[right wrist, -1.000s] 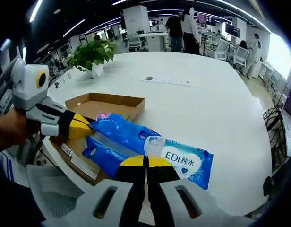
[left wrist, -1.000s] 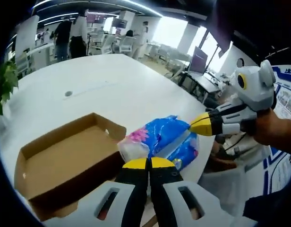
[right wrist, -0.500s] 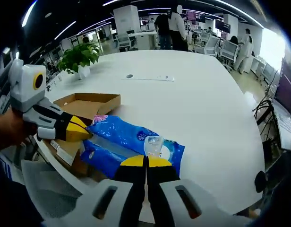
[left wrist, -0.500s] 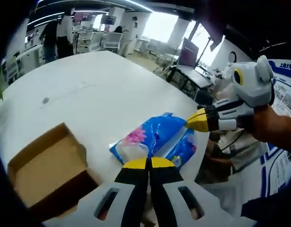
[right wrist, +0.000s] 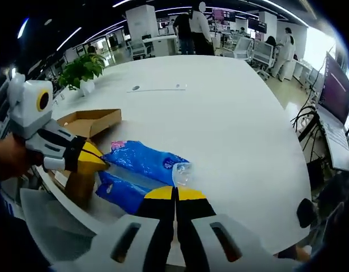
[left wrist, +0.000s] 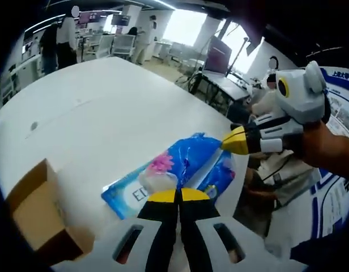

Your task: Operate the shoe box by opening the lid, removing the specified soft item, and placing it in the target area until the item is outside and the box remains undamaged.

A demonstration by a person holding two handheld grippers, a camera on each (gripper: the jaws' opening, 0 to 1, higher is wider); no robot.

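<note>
In the left gripper view, the open cardboard shoe box (left wrist: pixel 33 218) sits at the lower left of the frame on the white tabletop (left wrist: pixel 106 107), its lid off and its brown inside bare. Right of it, at the lower middle, lies the blue plastic pack of tissues (left wrist: pixel 174 170), outside the box and apart from it. The left gripper (left wrist: pixel 177 195) rises from the bottom middle with its yellow-tipped fingers pressed together on the near end of the pack. At the middle right, the right gripper (left wrist: pixel 234 141) comes in with a hand (left wrist: pixel 327 153) behind it, and its fingers are pinched shut on the far end of the pack. People (left wrist: pixel 55 39) stand by desks at the upper left.

In the right gripper view, the left gripper (right wrist: pixel 92 160) enters at the middle left, its yellow fingers closed on the pack's left end. A potted plant (right wrist: pixel 81 71) stands at the upper left on the tabletop (right wrist: pixel 220 107). The shoe box (right wrist: pixel 86 122) lies just right of that gripper's body, open, near the tabletop's edge. The blue pack (right wrist: pixel 143 167) stretches across the lower middle, just beside the box; whether it rests on the tabletop or hangs a little above it cannot be told. The right gripper (right wrist: pixel 175 194) rises from the bottom middle, fingers clamped narrow on the pack's crumpled clear end.
</note>
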